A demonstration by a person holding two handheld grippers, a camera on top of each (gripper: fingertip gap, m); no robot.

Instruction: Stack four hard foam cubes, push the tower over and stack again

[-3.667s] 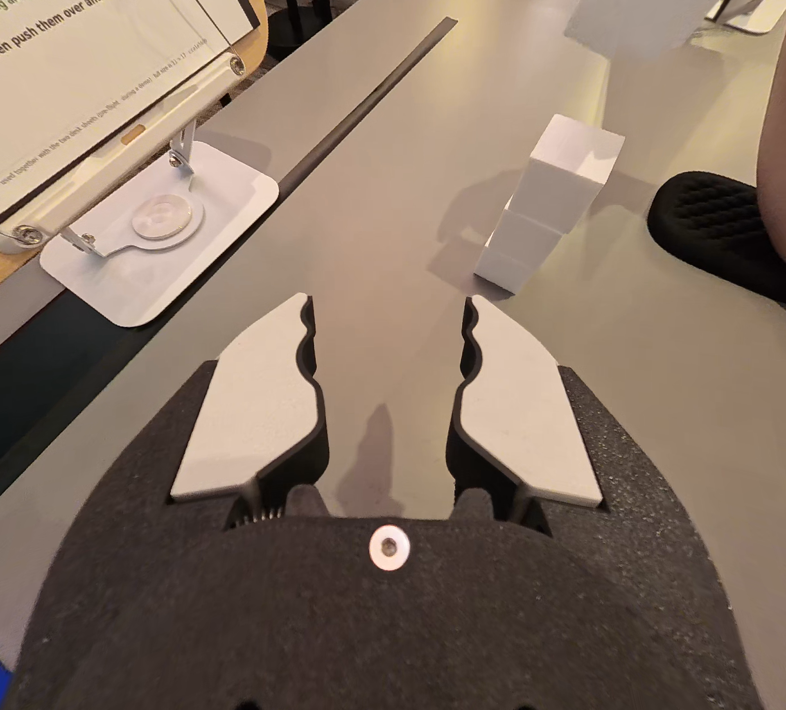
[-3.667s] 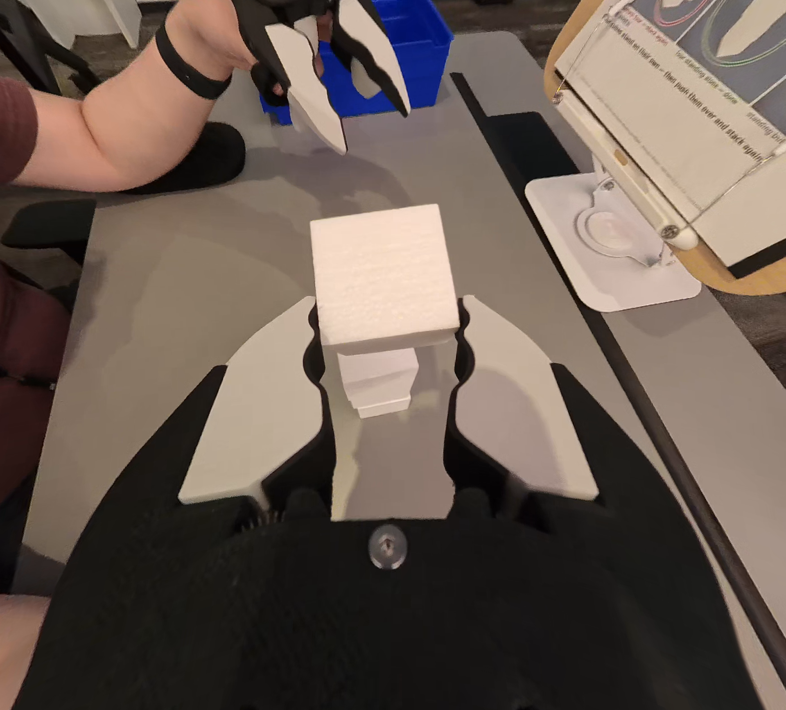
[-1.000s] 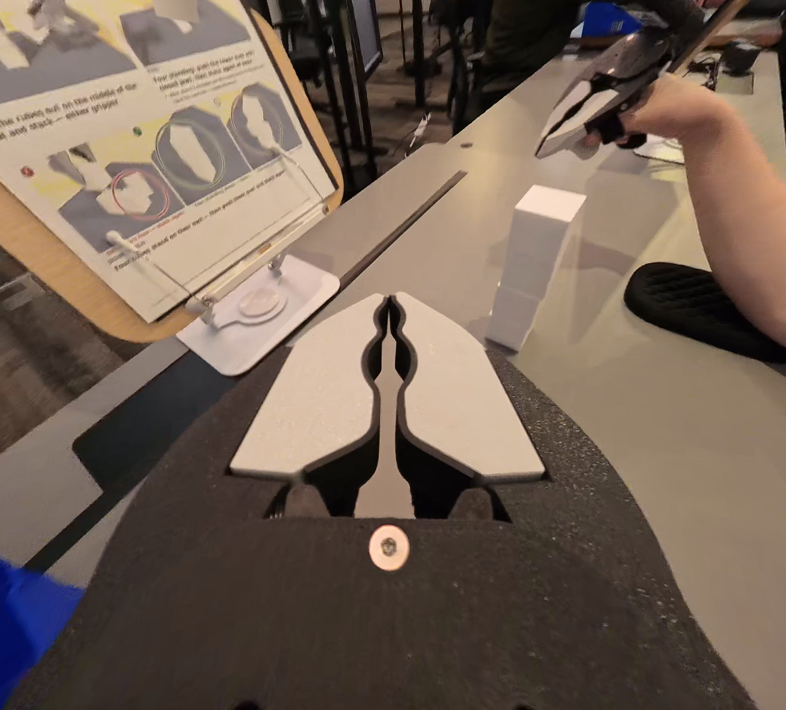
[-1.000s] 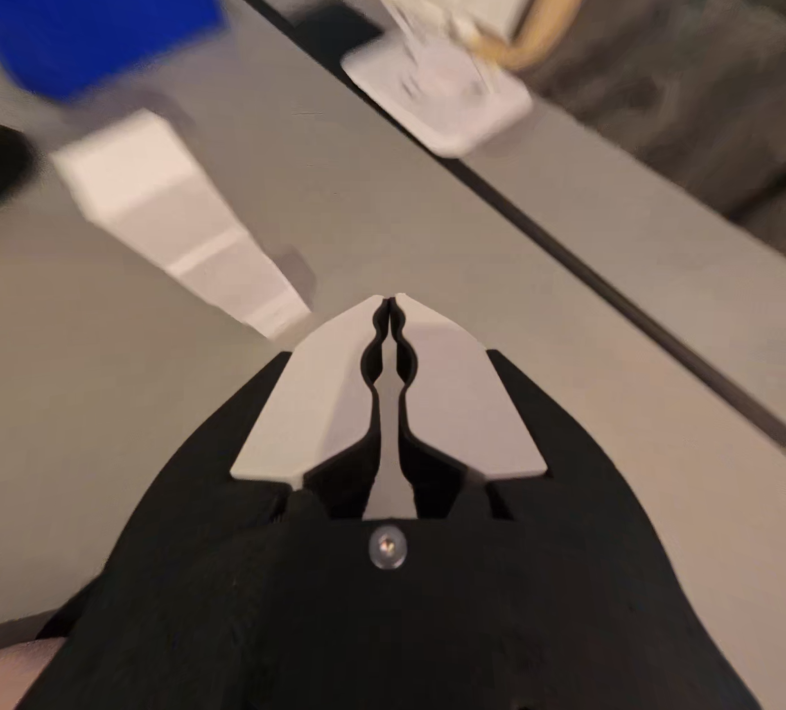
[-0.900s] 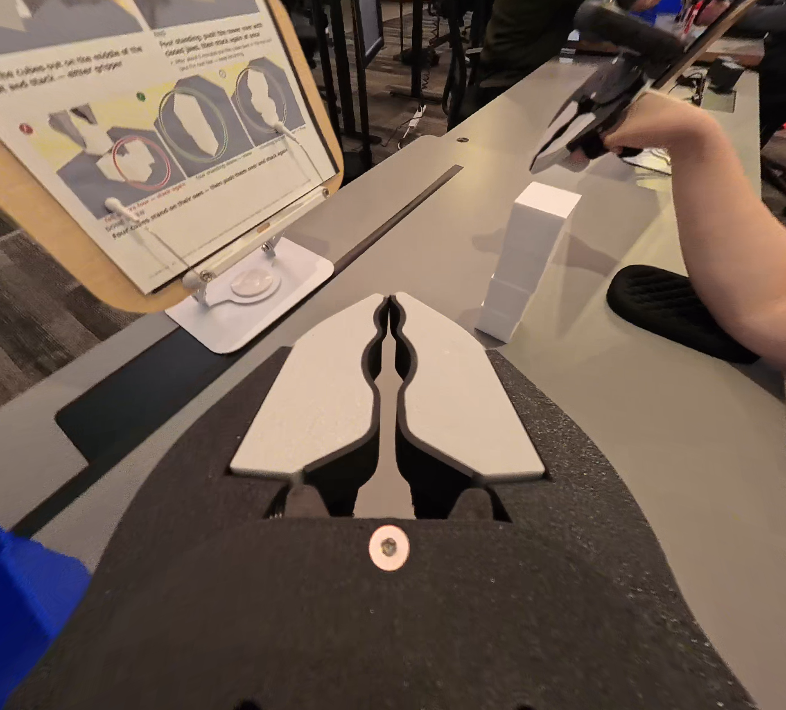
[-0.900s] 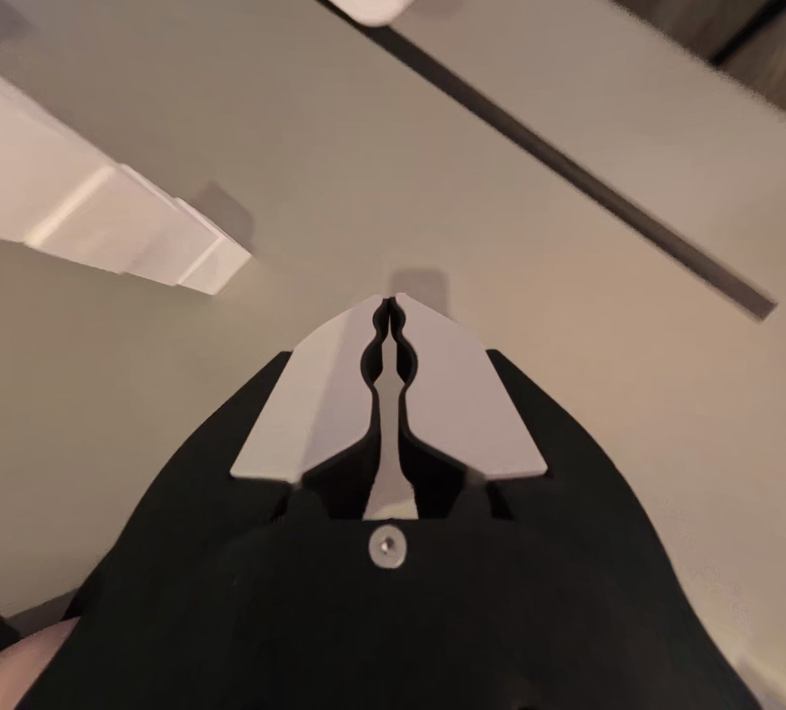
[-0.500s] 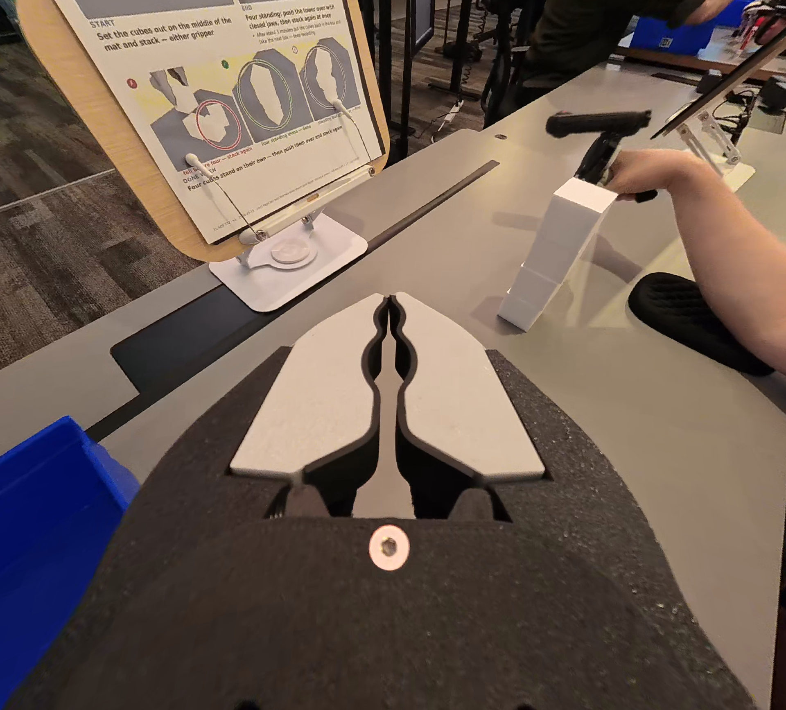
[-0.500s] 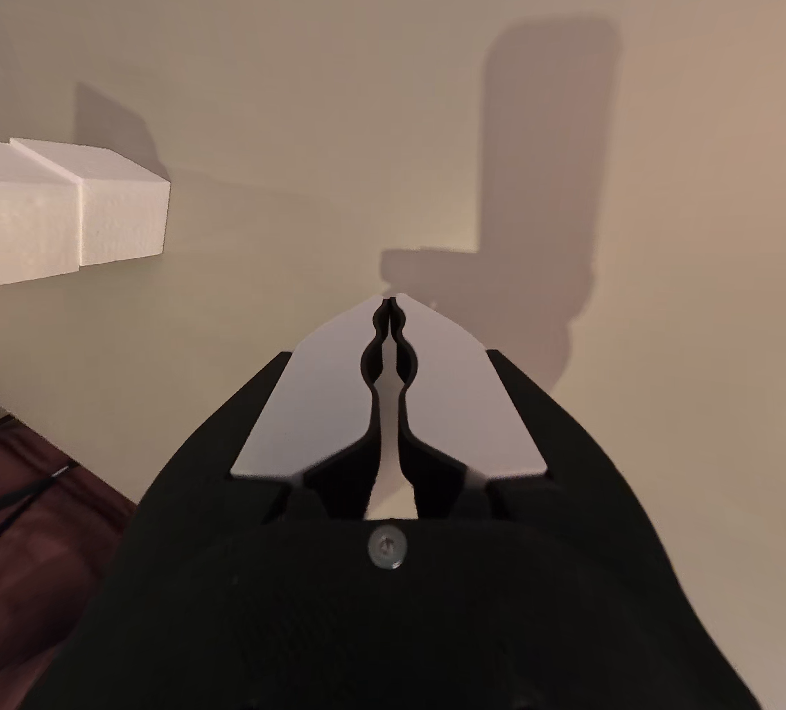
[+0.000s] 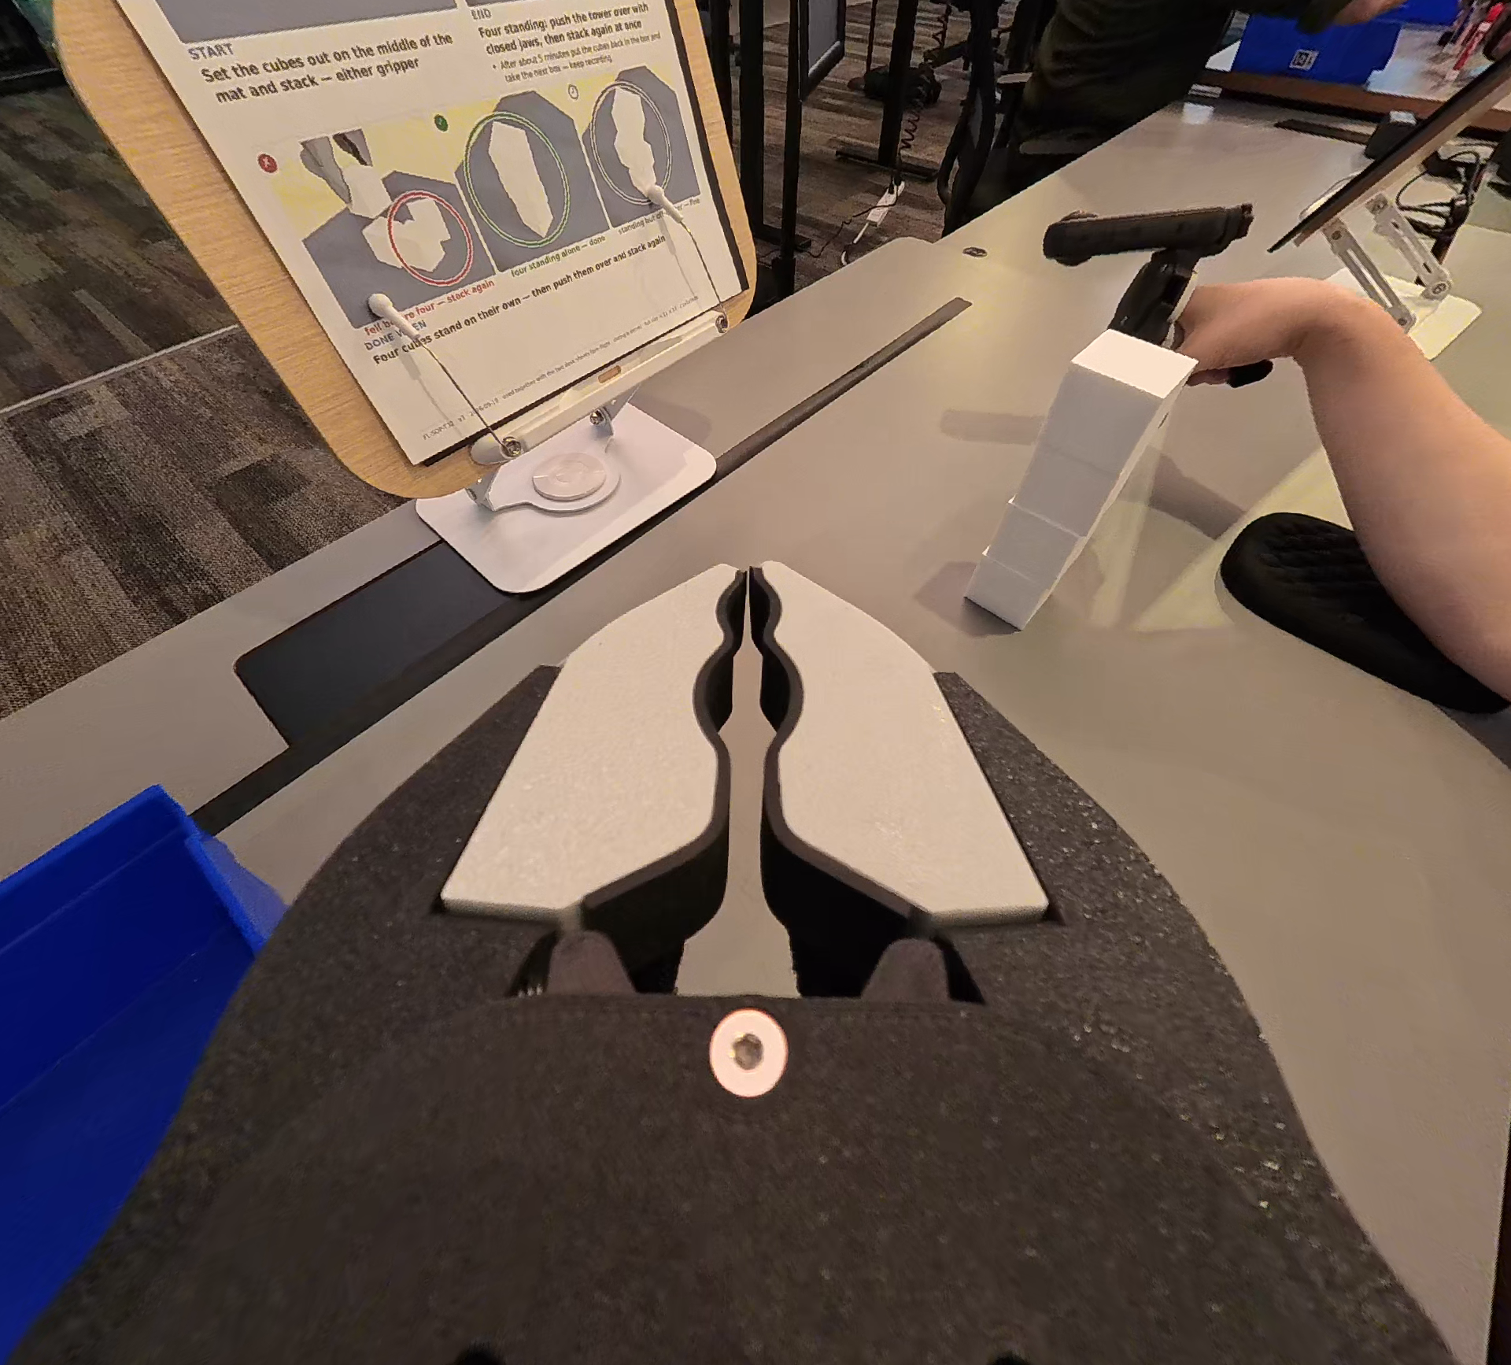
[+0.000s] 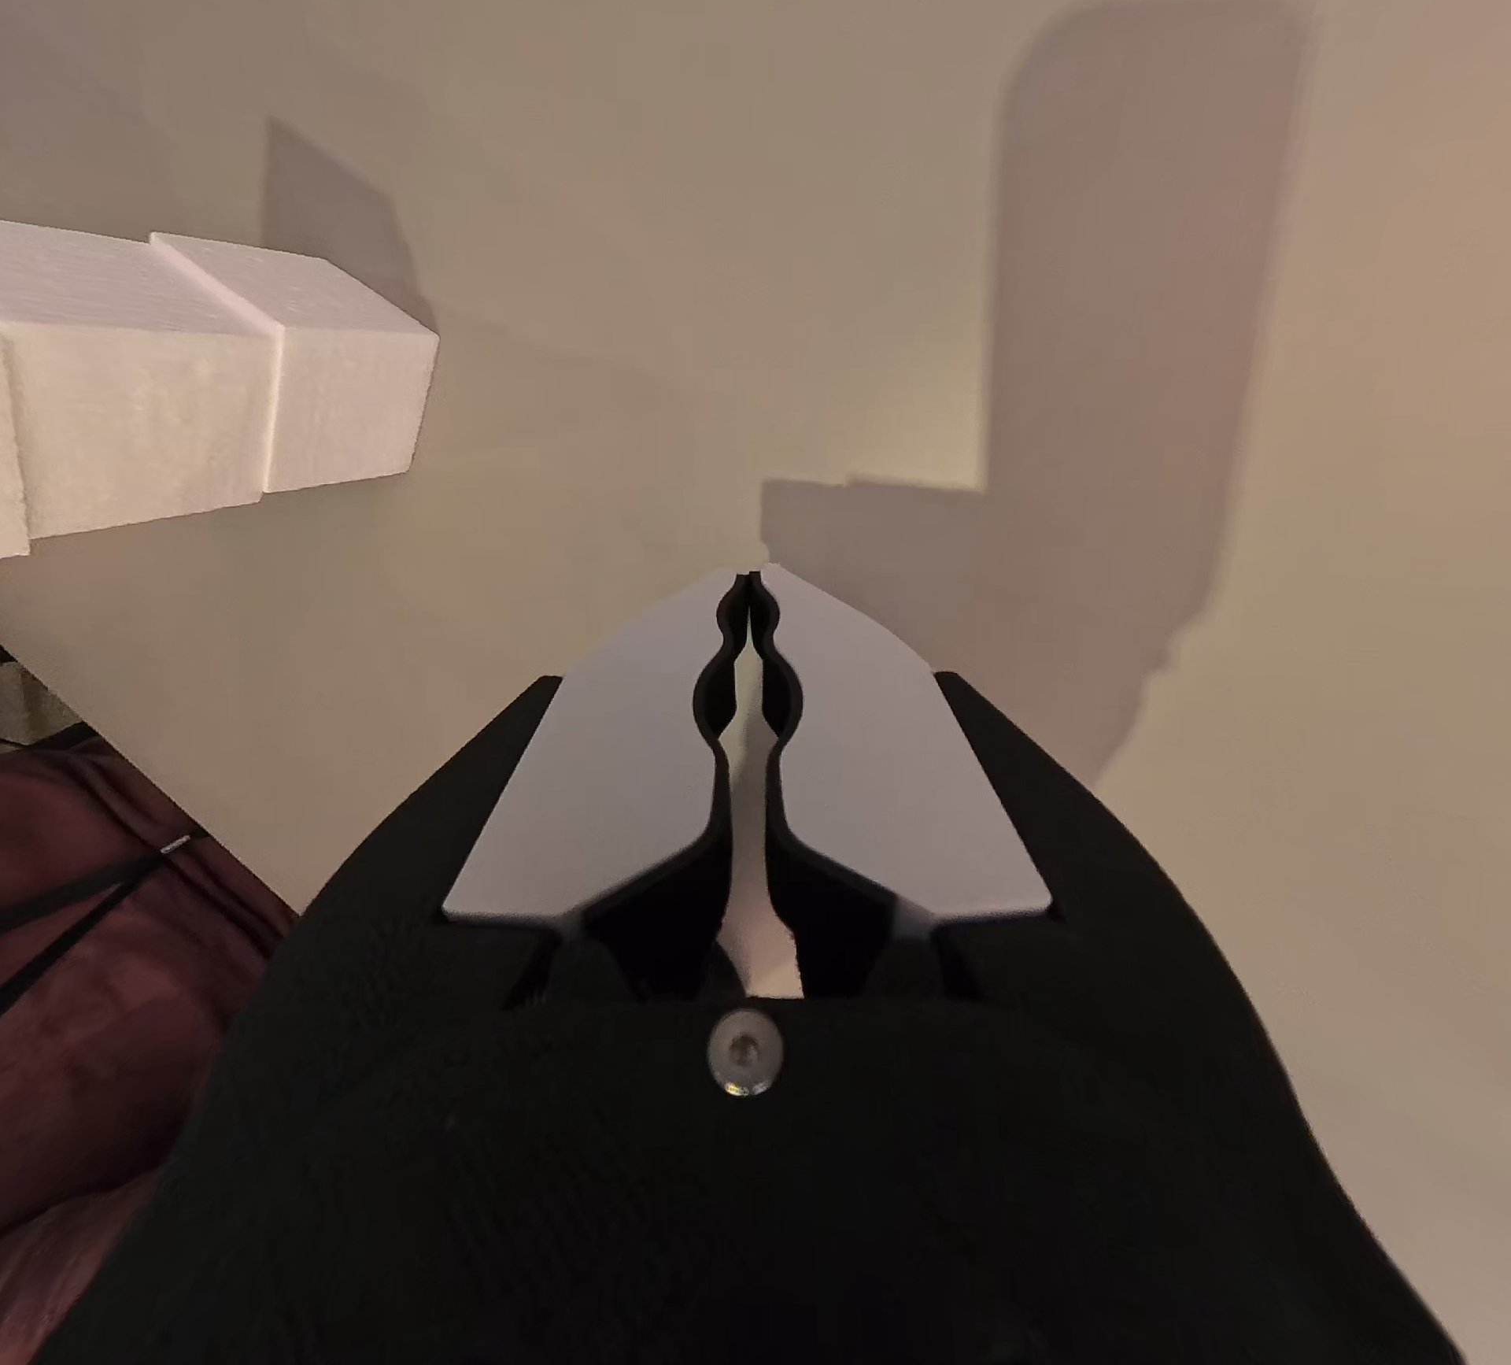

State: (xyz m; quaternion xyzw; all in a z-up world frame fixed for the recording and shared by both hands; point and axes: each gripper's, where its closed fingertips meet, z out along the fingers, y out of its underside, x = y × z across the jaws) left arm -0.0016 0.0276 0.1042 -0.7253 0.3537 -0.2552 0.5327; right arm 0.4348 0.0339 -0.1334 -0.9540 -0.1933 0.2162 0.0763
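Grey matte desk (image 9: 818,475). Wooden rounded board bearing a printed instruction sheet (image 9: 425,123), on a white metal stand (image 9: 572,508), at ten o'clock. Blue plastic bin (image 9: 106,999), eight o'clock. Black mesh wrist pad (image 9: 1308,590), three o'clock.

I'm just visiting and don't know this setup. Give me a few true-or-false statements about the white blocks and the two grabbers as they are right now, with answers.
1. The foam cubes stand stacked as one tower. True.
2. The left gripper is wide open. False: its jaws are shut and hold nothing.
3. The right gripper clamps a cube. False: it is shut on nothing, with the tower off to its side.
4. A blue bin sits at the table's near left corner in the left wrist view. True.
5. The tower has fallen flat. False: it is not lying on the grey table.
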